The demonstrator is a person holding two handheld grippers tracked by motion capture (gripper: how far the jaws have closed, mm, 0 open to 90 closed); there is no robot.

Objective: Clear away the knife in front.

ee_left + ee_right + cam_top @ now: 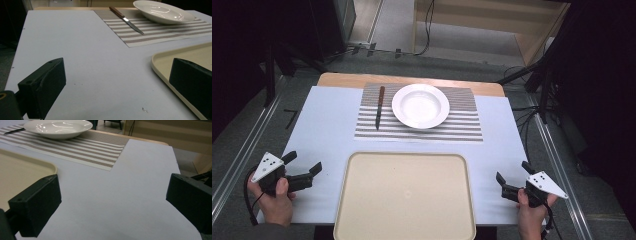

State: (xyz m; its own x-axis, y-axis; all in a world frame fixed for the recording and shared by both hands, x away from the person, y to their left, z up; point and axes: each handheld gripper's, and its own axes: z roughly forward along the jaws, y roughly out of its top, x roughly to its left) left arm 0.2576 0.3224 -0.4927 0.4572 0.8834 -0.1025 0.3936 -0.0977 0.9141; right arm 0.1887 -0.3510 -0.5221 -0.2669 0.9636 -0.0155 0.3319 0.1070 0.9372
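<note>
A white plate (420, 105) (163, 11) (58, 128) rests on a striped placemat (464, 122) (160, 33) (95, 148) at the far middle of the table. Left of the plate lies a knife (379, 106) (126, 20) with a brown handle, blade toward me. A beige tray (405, 197) (162, 63) (15, 175) sits at the near edge. My left gripper (303, 162) (117, 82) is open, low at the tray's left. My right gripper (513, 172) (112, 205) is open at the tray's right. Nothing lies between either pair of jaws.
The table has a white cover (327, 130) with bare room on both sides of the tray. Metal rails (242, 145) run along the floor on each side. Stands and cables (542, 95) sit beyond the far right corner.
</note>
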